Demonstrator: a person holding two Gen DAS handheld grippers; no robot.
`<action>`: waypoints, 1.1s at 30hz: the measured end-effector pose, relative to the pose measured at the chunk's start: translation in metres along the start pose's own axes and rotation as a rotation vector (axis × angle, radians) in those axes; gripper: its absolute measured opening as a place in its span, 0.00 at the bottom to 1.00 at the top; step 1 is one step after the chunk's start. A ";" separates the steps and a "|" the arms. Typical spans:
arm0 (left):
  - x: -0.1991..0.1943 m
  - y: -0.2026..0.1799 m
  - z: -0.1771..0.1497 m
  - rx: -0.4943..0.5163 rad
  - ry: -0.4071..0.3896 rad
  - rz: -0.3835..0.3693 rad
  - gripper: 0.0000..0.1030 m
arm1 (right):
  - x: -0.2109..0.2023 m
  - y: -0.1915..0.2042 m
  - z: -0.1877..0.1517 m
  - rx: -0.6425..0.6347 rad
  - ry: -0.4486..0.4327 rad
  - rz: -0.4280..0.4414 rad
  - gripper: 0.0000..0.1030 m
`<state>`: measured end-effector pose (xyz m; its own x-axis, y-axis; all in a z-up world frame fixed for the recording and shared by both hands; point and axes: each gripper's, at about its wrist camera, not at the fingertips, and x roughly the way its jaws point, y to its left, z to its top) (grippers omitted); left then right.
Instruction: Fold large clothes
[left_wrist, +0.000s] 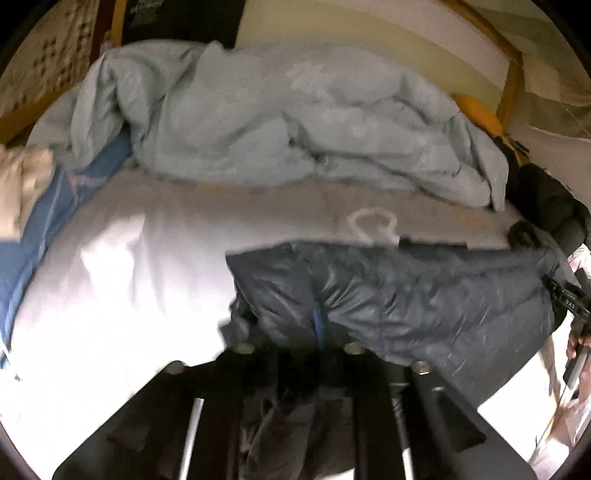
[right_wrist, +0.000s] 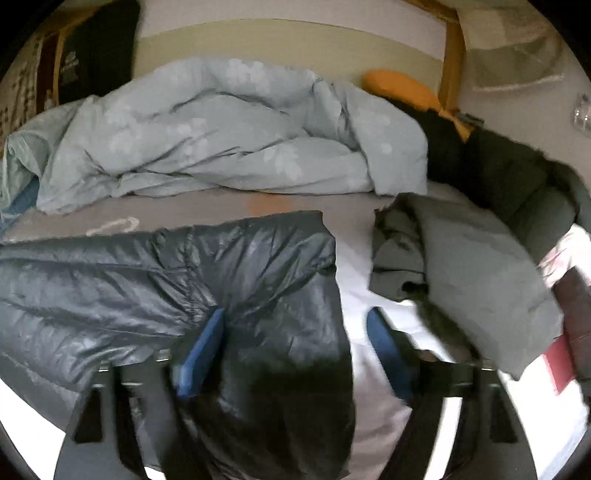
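A dark shiny puffer jacket (left_wrist: 424, 295) lies across the white bed sheet (left_wrist: 110, 295). My left gripper (left_wrist: 317, 332) is shut on the jacket's left edge, with dark fabric bunched between its blue pads. In the right wrist view the same jacket (right_wrist: 166, 277) fills the left half. My right gripper (right_wrist: 295, 350) is open, with the jacket's right edge lying between its blue fingers (right_wrist: 203, 350); one pad is pressed to the fabric, the other pad (right_wrist: 384, 343) stands apart over the sheet.
A crumpled light blue duvet (right_wrist: 221, 136) lies along the far side of the bed. A folded grey garment (right_wrist: 472, 266) and a dark green jacket (right_wrist: 517, 177) lie at the right. An orange cushion (right_wrist: 402, 88) sits at the back. Blue fabric (left_wrist: 44, 214) lies at the left.
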<state>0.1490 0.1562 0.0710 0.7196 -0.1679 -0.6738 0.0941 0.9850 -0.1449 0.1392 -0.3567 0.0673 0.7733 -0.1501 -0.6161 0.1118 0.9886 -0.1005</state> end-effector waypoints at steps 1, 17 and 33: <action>0.002 -0.004 0.009 0.023 -0.033 0.025 0.08 | 0.001 -0.003 0.002 0.017 -0.007 0.021 0.29; 0.112 0.031 -0.004 -0.096 0.070 0.047 0.30 | 0.082 -0.030 -0.018 0.176 0.174 0.097 0.13; 0.125 0.039 -0.012 -0.156 0.085 0.009 0.38 | 0.099 -0.033 -0.026 0.211 0.203 0.121 0.13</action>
<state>0.2341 0.1731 -0.0279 0.6583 -0.1680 -0.7338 -0.0250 0.9693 -0.2444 0.1953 -0.4044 -0.0109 0.6509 -0.0086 -0.7591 0.1695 0.9764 0.1342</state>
